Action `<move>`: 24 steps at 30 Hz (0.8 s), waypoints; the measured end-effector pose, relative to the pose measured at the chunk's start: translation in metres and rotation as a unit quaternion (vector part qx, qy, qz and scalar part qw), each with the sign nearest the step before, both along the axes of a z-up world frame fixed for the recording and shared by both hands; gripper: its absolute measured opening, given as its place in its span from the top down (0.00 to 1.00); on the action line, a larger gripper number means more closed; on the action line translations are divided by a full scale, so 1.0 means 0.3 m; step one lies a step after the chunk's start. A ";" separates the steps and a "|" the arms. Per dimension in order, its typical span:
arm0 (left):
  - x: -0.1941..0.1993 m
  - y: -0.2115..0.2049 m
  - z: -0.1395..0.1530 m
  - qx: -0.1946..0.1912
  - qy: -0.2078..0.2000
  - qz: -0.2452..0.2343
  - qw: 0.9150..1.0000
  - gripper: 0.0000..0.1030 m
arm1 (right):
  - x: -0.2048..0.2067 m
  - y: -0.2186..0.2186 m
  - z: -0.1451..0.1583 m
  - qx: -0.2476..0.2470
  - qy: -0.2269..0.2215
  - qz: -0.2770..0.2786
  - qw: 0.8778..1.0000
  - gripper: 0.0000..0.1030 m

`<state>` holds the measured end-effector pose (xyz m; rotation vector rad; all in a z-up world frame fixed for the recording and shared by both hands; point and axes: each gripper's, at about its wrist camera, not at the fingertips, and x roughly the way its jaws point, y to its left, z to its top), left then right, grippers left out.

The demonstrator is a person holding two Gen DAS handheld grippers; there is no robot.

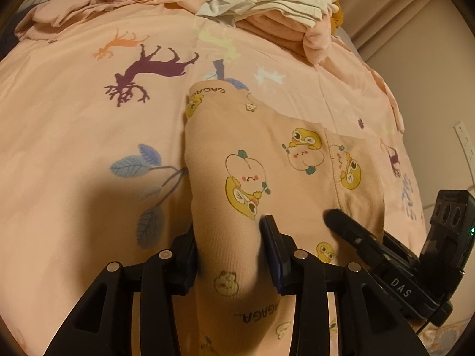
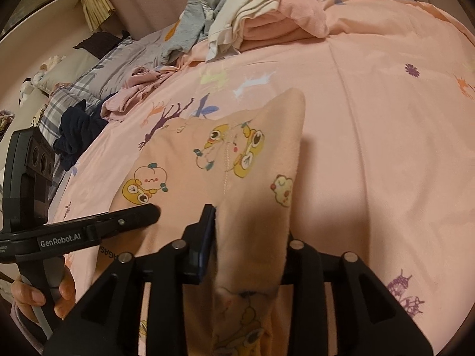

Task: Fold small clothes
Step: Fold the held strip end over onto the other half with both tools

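A small peach garment (image 1: 261, 154) printed with cartoon ducks and peaches lies on the pink deer-print bedsheet (image 1: 74, 103). A thick, smooth roll of its near edge runs up between my left gripper's (image 1: 230, 231) fingers. The jaws stand part-way apart and the cloth shows no pinch creases. In the right wrist view the garment (image 2: 193, 160) rises in a ridge between my right gripper's (image 2: 252, 225) fingers and drapes over the right one, hiding it. Those jaws are also part-way apart. The two grippers sit side by side at the garment's near edge.
A pile of white, pink and grey clothes (image 2: 261, 14) lies at the far side of the bed, and a dark garment (image 2: 77, 136) with crumpled pink ones at the left. A person's hand (image 2: 35, 296) holds the left gripper's handle. The bed's right edge meets a wall with a socket (image 1: 464, 139).
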<state>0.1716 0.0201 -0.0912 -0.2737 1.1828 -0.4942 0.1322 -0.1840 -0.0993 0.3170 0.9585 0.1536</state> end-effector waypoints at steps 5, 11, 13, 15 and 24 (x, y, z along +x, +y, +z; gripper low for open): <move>-0.033 0.037 0.013 0.007 -0.003 0.002 1.000 0.60 | -0.030 -0.023 0.013 -0.004 0.000 -0.010 1.000 0.61; -0.102 0.050 0.042 0.029 -0.025 -0.011 0.999 0.60 | -0.088 -0.019 0.025 -0.018 -0.002 -0.013 1.000 0.61; -0.123 0.044 0.048 0.040 -0.035 -0.017 0.998 0.60 | -0.106 -0.014 0.026 -0.024 -0.003 -0.012 1.000 0.61; -0.148 0.039 0.054 0.050 -0.045 -0.023 0.998 0.60 | -0.125 -0.007 0.030 -0.031 -0.004 -0.010 0.999 0.61; -0.240 0.016 0.017 0.072 -0.052 -0.046 0.995 0.60 | -0.211 0.025 0.017 -0.043 0.003 0.003 0.999 0.58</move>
